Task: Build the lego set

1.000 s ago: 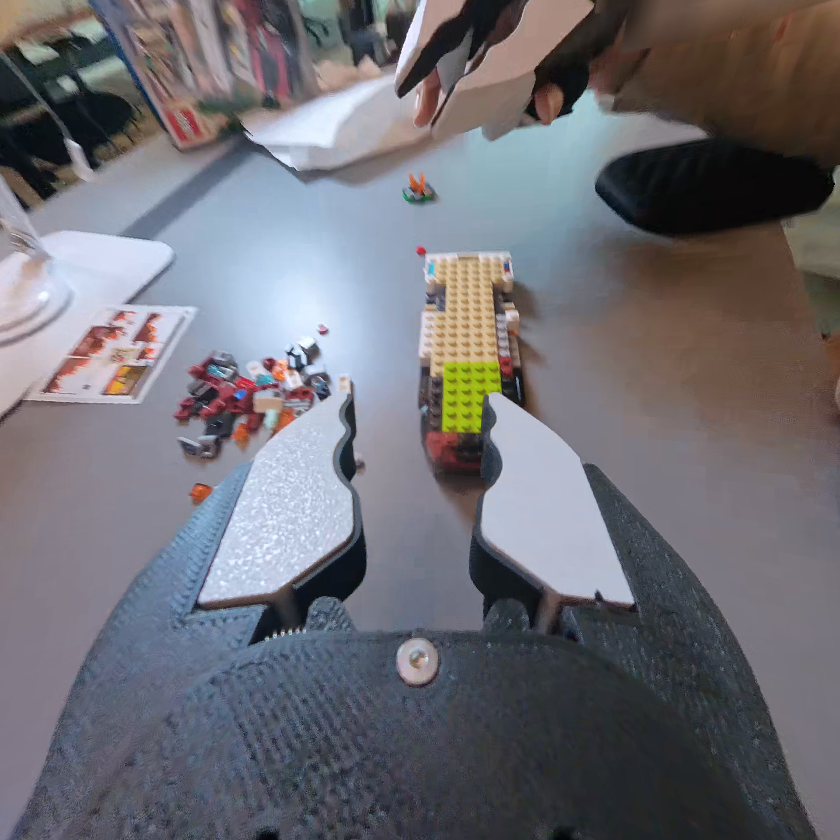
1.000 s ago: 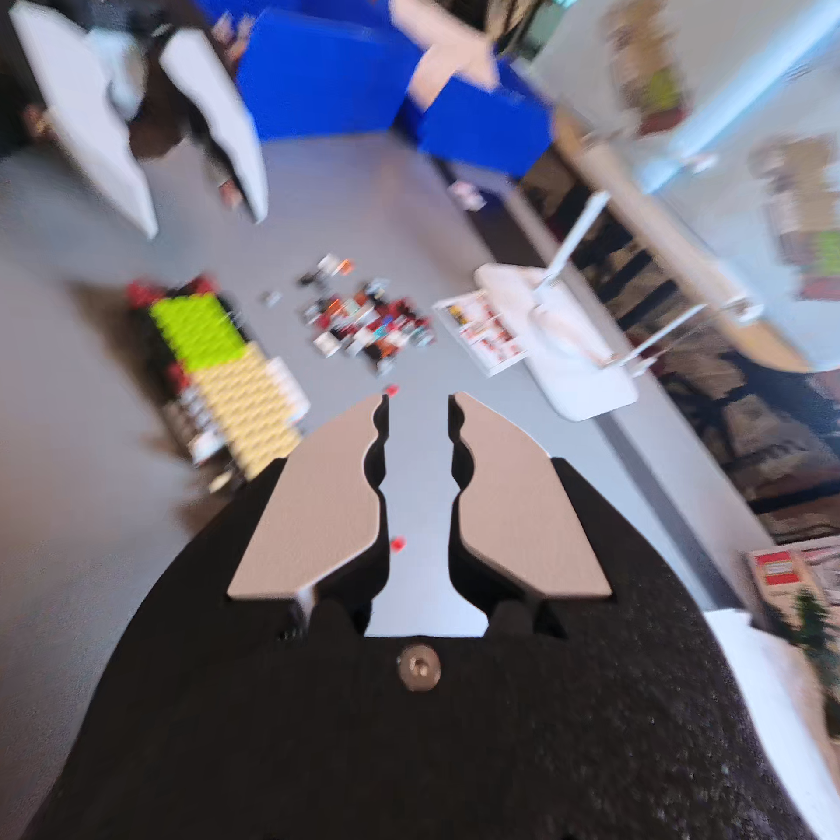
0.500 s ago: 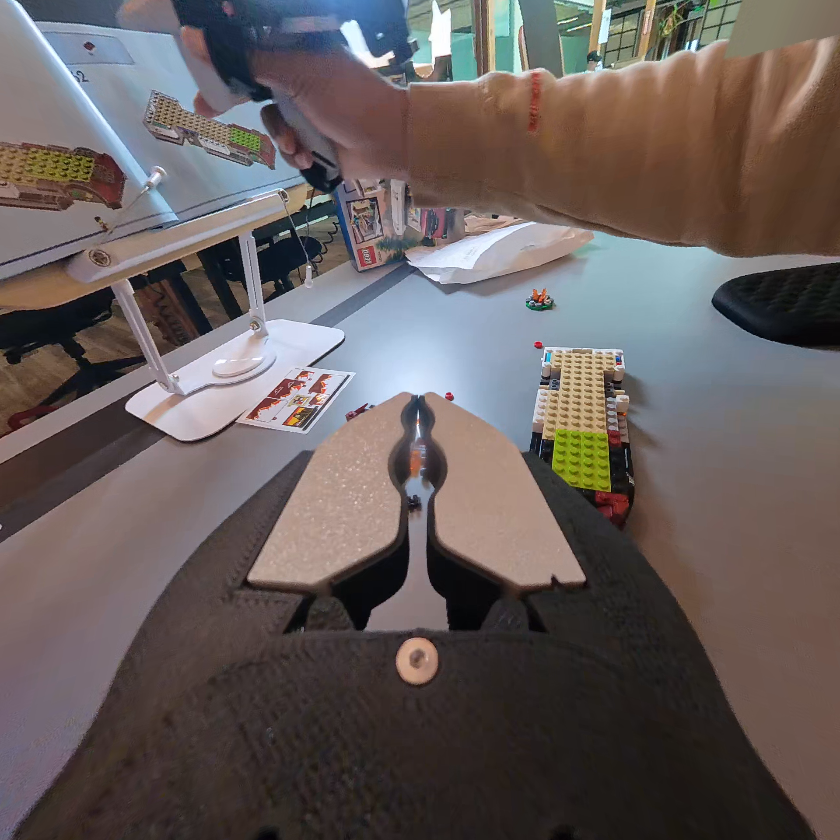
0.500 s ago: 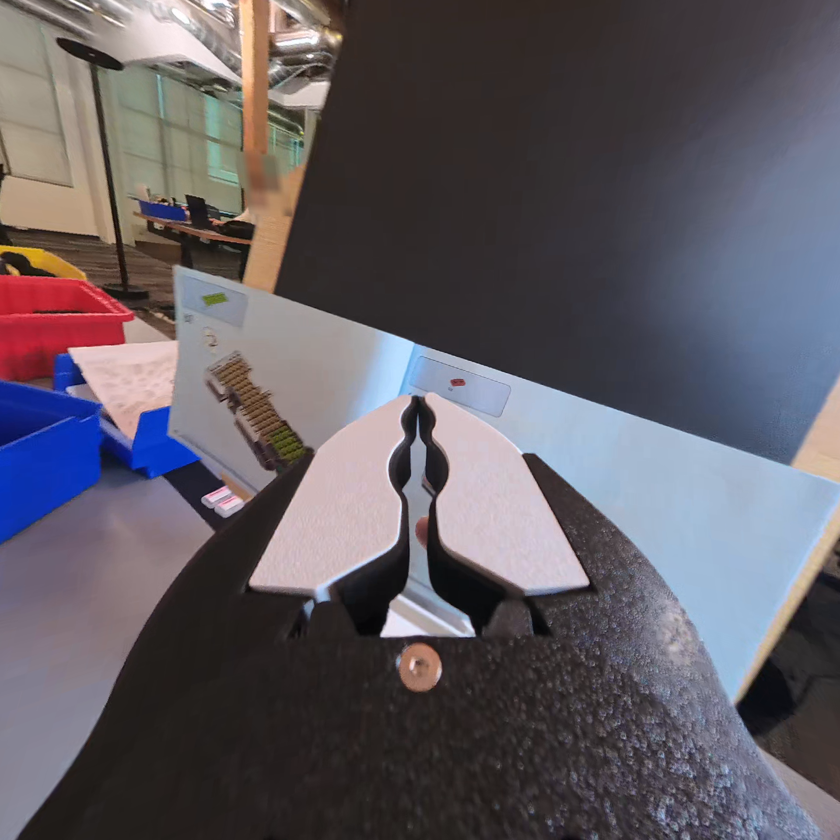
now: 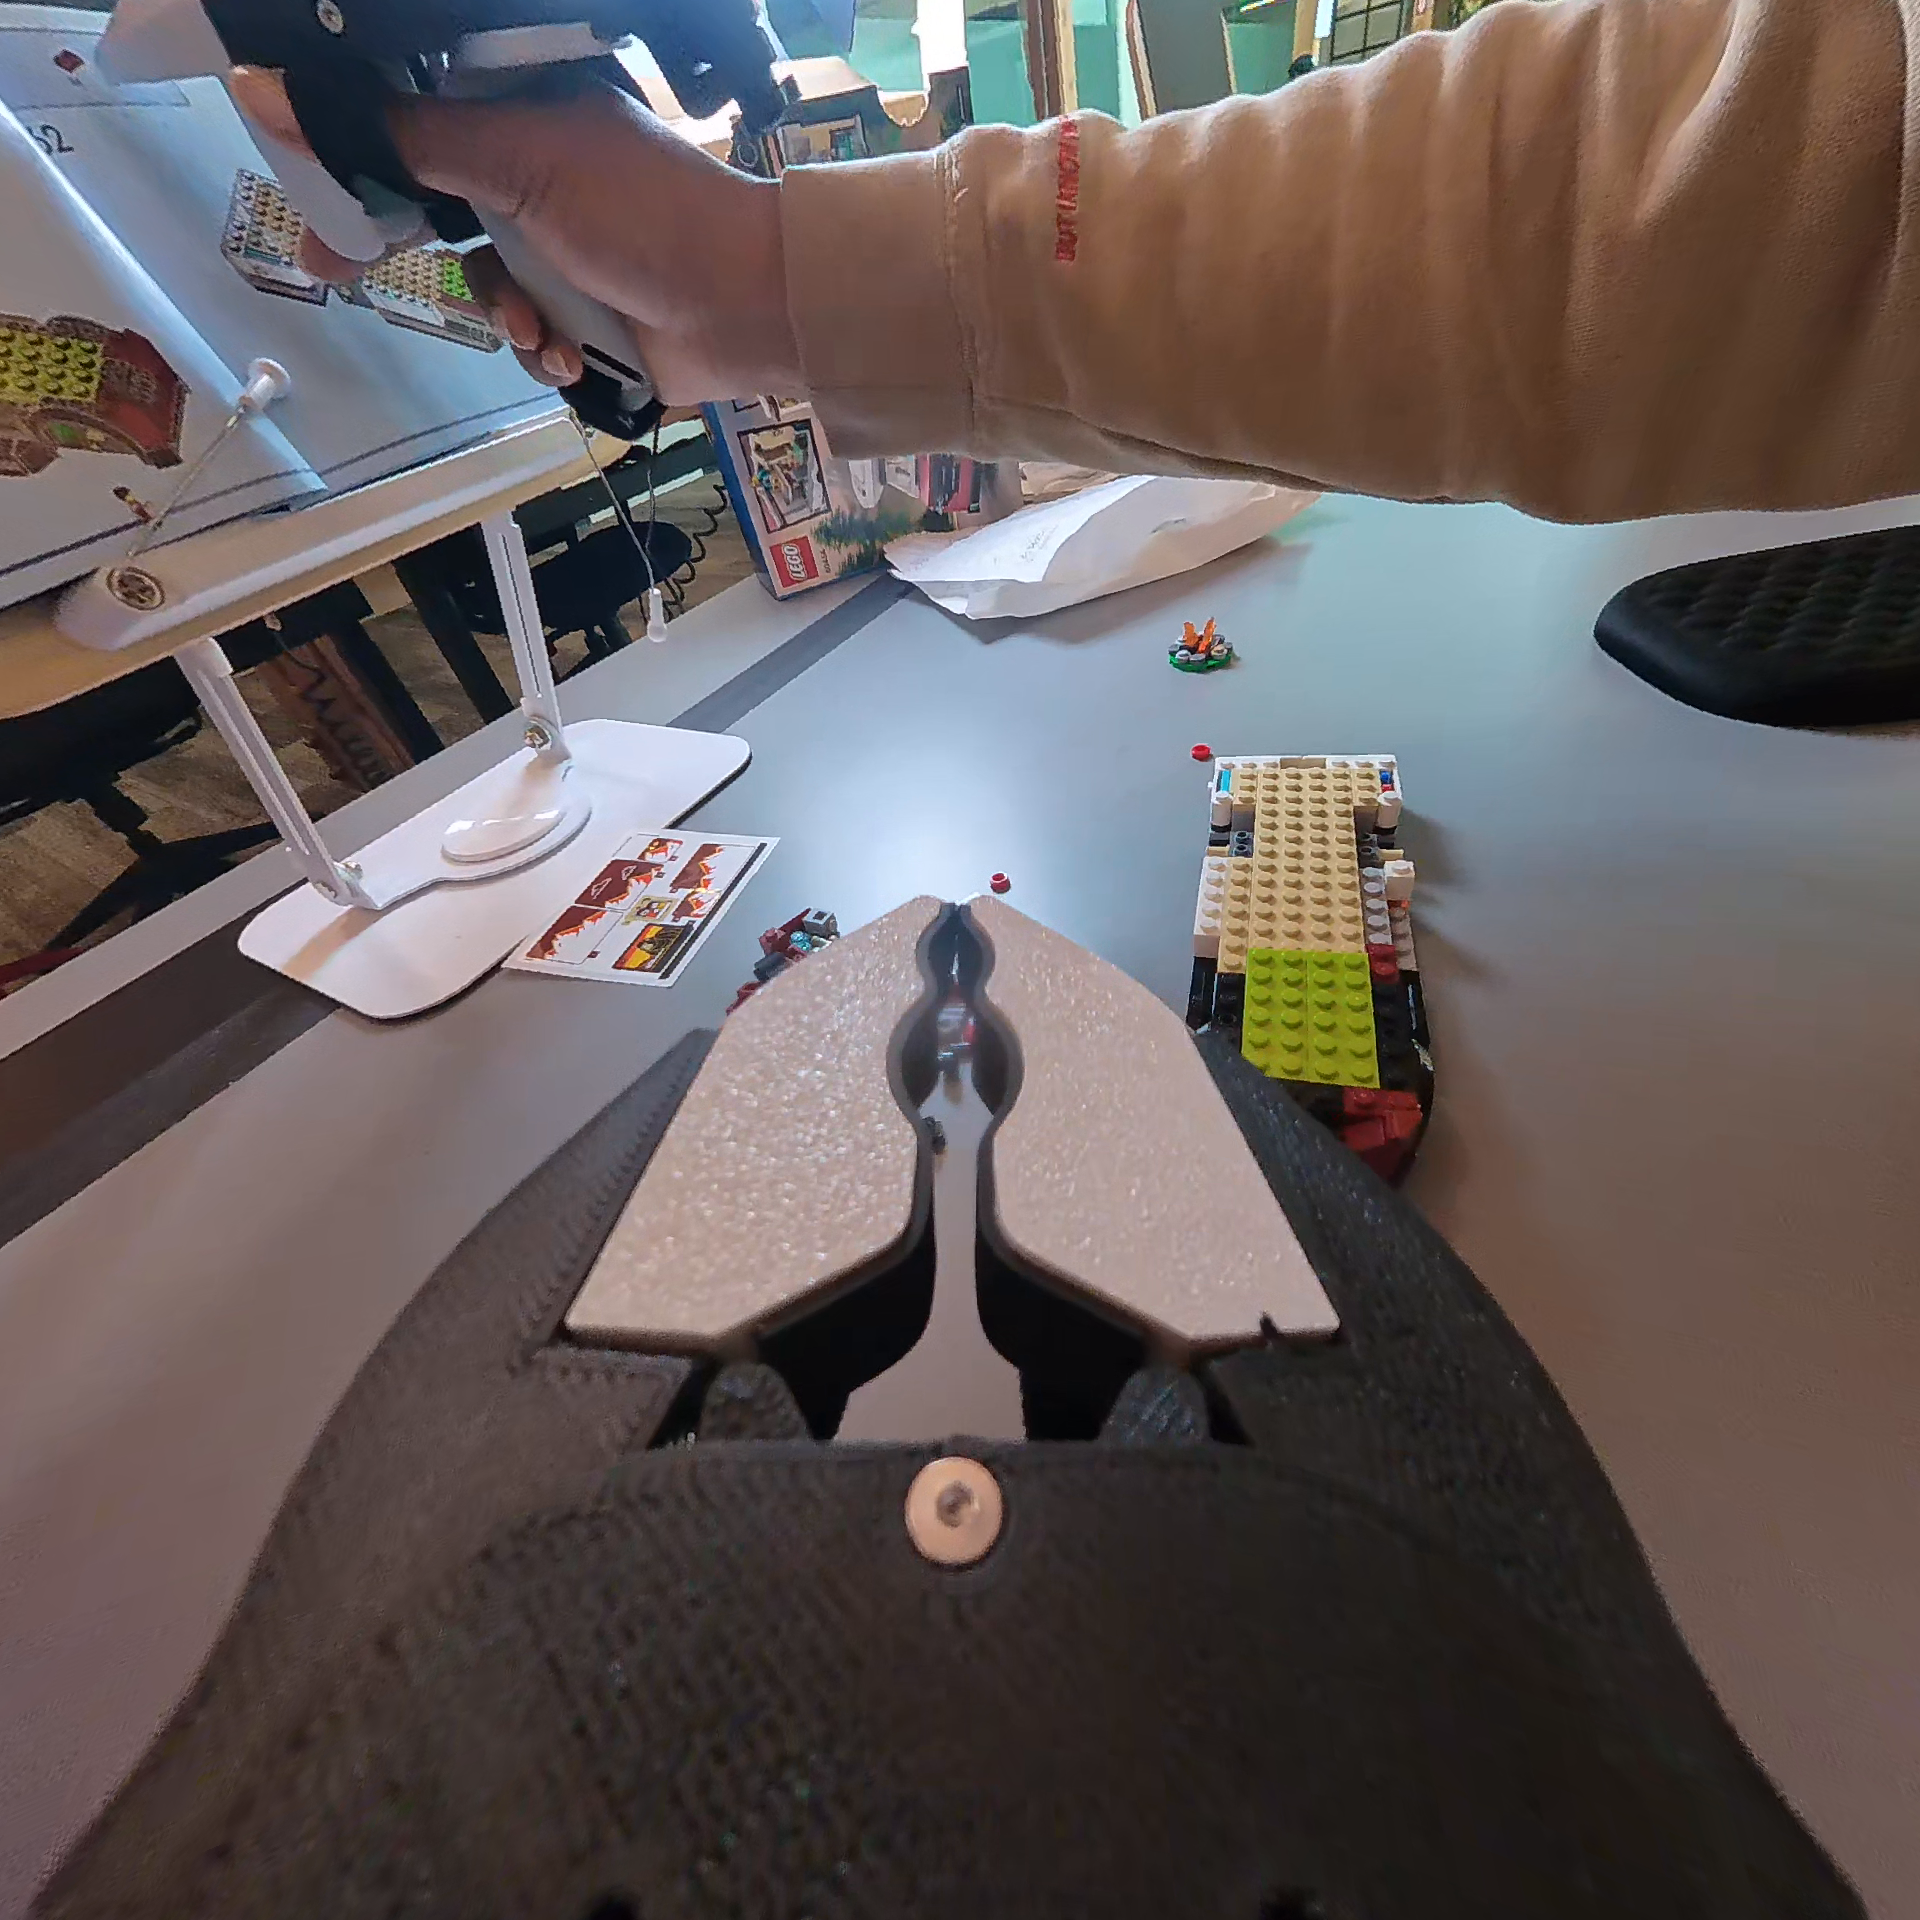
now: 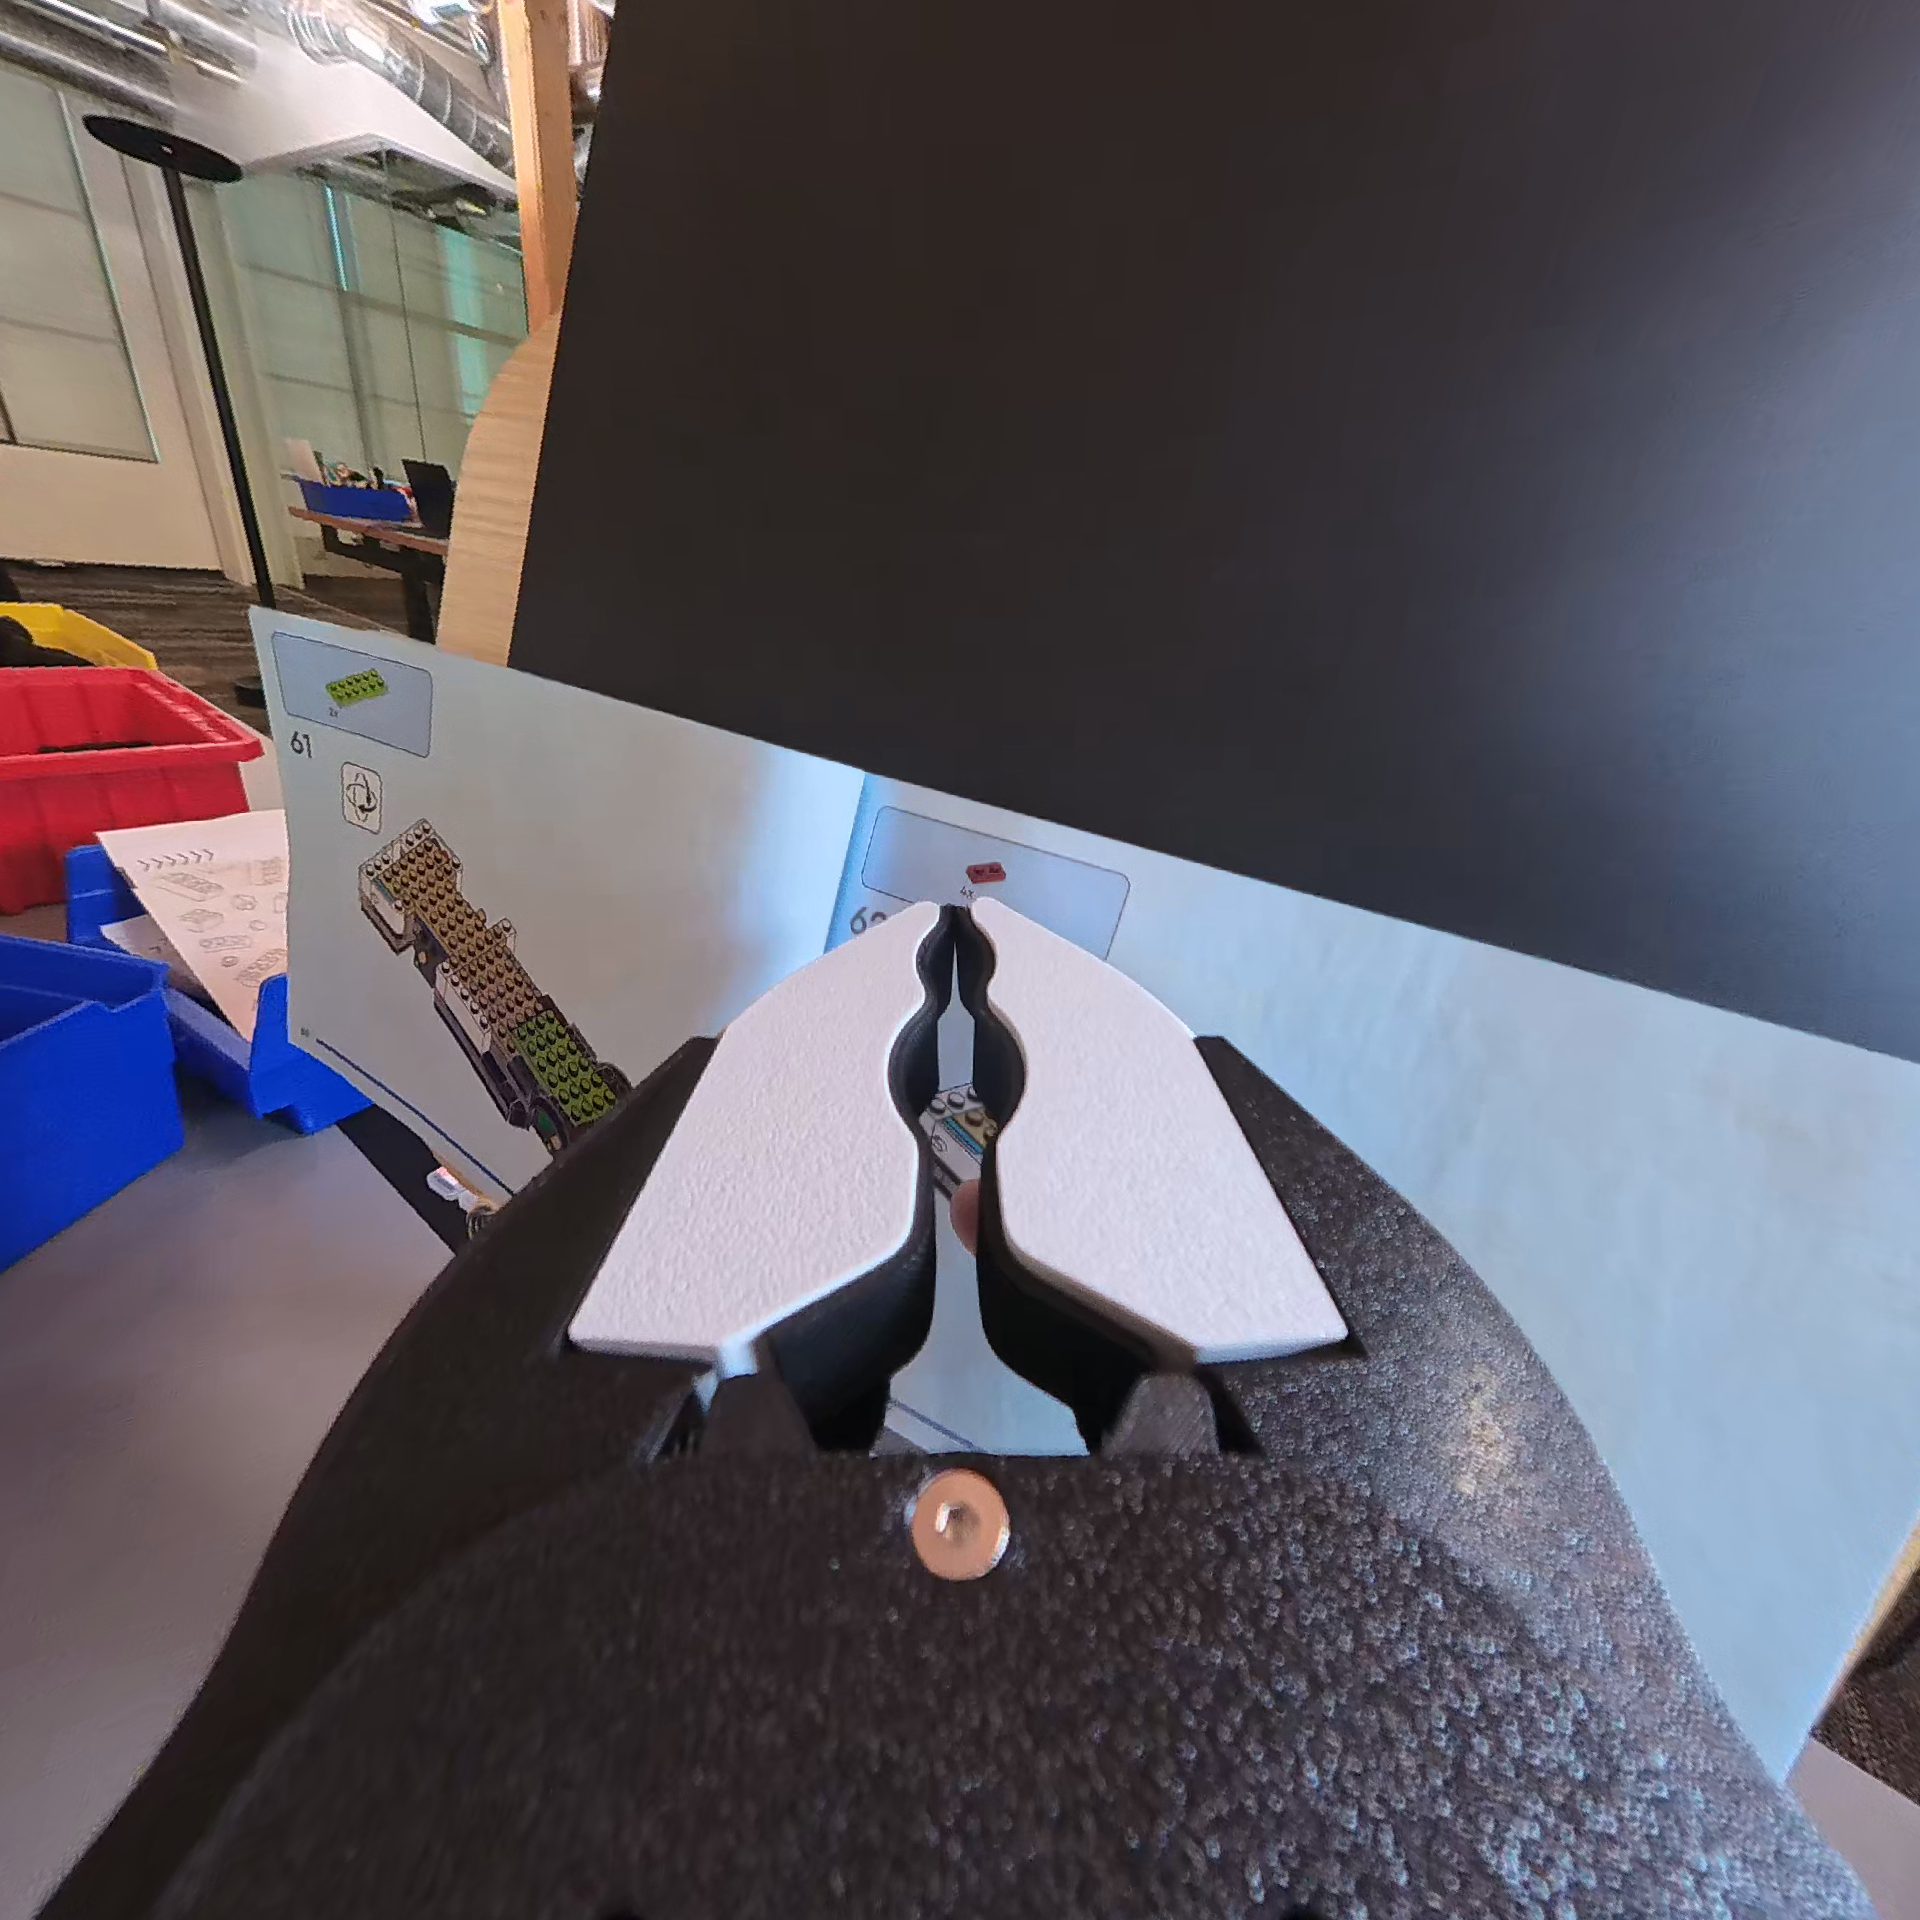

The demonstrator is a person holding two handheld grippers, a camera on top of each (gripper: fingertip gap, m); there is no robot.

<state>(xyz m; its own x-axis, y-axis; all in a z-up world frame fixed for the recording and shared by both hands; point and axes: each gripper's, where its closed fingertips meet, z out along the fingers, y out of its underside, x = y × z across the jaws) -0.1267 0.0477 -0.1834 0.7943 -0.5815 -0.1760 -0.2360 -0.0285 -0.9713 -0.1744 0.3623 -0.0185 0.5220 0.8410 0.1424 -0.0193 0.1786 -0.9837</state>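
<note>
Above a grey bench (image 5: 935,727), the left gripper (image 5: 956,914) hovered with fingers closed on nothing, over loose bricks (image 5: 795,940) and beside a tan-and-green brick model (image 5: 1309,914). The right gripper (image 6: 958,914), fingers likewise closed and empty, pointed at an open instruction booklet (image 6: 623,883) on its white stand (image 5: 457,873). Most loose pieces lay hidden behind the left fingers.

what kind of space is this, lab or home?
Likely an open-plan office or lab used as a brick-building bench: a grey table with a half-built brick model, blue parts bins and an instruction booklet.
</note>
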